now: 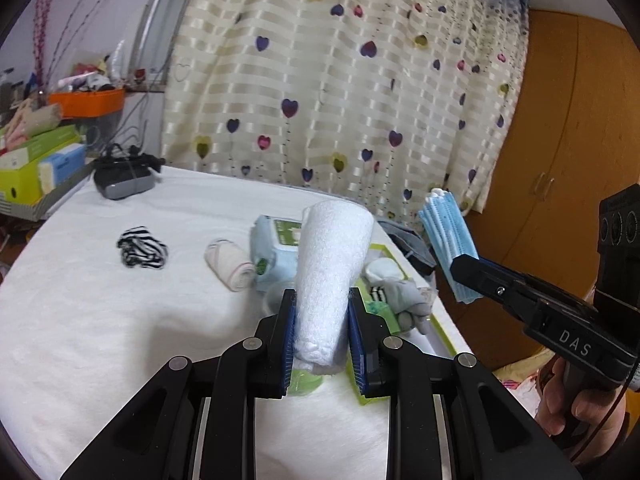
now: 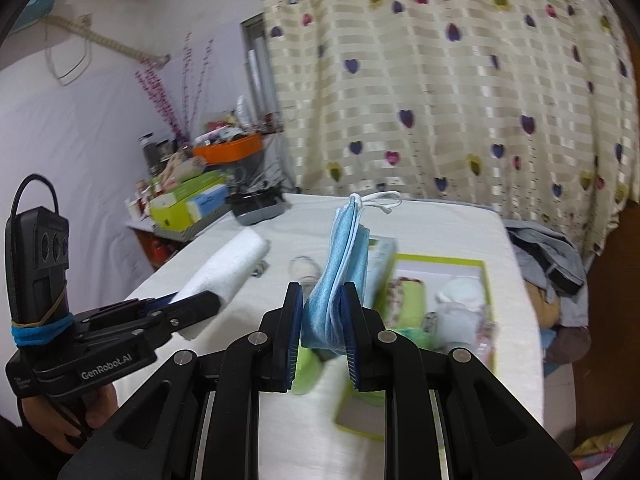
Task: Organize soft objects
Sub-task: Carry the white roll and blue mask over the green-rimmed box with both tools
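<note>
My left gripper point(image 1: 322, 316) is shut on a rolled white towel point(image 1: 332, 264) and holds it above the white table point(image 1: 100, 340). It also shows in the right wrist view point(image 2: 228, 268). My right gripper point(image 2: 322, 316) is shut on a stack of blue face masks point(image 2: 344, 272), also seen in the left wrist view point(image 1: 448, 236), held above the table's right edge. A green-rimmed box point(image 2: 490, 320) on the table holds rolled socks and small cloths point(image 1: 396, 292). A striped sock point(image 1: 142, 248), a pink rolled cloth point(image 1: 230, 264) and a blue wipes pack point(image 1: 276, 252) lie on the table.
A black device point(image 1: 124, 178) sits at the table's far left corner. A cluttered shelf with green boxes point(image 1: 36, 164) and an orange bin point(image 1: 86, 102) stands left. A heart-patterned curtain point(image 1: 340, 80) hangs behind. Grey clothes point(image 2: 548, 252) lie beside the table's right edge.
</note>
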{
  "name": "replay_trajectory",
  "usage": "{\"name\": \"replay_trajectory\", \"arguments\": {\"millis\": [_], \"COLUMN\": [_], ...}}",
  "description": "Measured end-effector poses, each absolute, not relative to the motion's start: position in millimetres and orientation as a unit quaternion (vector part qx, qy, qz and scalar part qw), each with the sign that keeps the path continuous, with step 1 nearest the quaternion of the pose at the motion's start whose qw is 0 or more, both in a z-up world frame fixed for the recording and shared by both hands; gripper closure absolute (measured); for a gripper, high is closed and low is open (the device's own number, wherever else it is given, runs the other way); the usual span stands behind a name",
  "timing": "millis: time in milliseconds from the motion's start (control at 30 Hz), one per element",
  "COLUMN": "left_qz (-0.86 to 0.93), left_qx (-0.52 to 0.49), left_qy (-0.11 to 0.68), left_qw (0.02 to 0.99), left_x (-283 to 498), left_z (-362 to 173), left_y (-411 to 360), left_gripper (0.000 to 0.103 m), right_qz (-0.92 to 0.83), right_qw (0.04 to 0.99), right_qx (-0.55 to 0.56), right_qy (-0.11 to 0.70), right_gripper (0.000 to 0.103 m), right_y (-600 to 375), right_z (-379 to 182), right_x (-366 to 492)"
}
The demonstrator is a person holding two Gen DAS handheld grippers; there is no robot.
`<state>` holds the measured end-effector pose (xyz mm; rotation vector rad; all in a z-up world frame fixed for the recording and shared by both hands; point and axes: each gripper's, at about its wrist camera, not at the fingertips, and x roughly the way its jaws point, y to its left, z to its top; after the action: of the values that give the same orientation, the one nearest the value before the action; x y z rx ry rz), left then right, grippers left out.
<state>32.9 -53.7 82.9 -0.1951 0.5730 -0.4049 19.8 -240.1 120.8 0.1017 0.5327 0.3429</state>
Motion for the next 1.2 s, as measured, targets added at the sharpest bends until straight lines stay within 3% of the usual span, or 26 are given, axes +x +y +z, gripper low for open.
{"name": "replay_trajectory", "arguments": {"millis": [267, 1200], "left_qz": [-0.231, -0.281], "left_qx": [-0.085, -0.071], "left_qy": [0.294, 0.418], "left_qw": [0.924, 0.861], "left_x": [40.5, 86.1], "left_z": [75.1, -10.0], "left_y": [-88.4, -180.7], "left_gripper": [0.081, 0.081], "right_qz": [0.13, 0.101], "right_qw": [0.952, 0.903], "right_qx": [0.067, 0.093], "right_qy": [0.27, 0.406], "right_gripper": [0.083, 0.083], "right_y": [-277.5, -329.8], "right_z": [113.8, 5.3], "right_x": [20.8, 53.9]}}
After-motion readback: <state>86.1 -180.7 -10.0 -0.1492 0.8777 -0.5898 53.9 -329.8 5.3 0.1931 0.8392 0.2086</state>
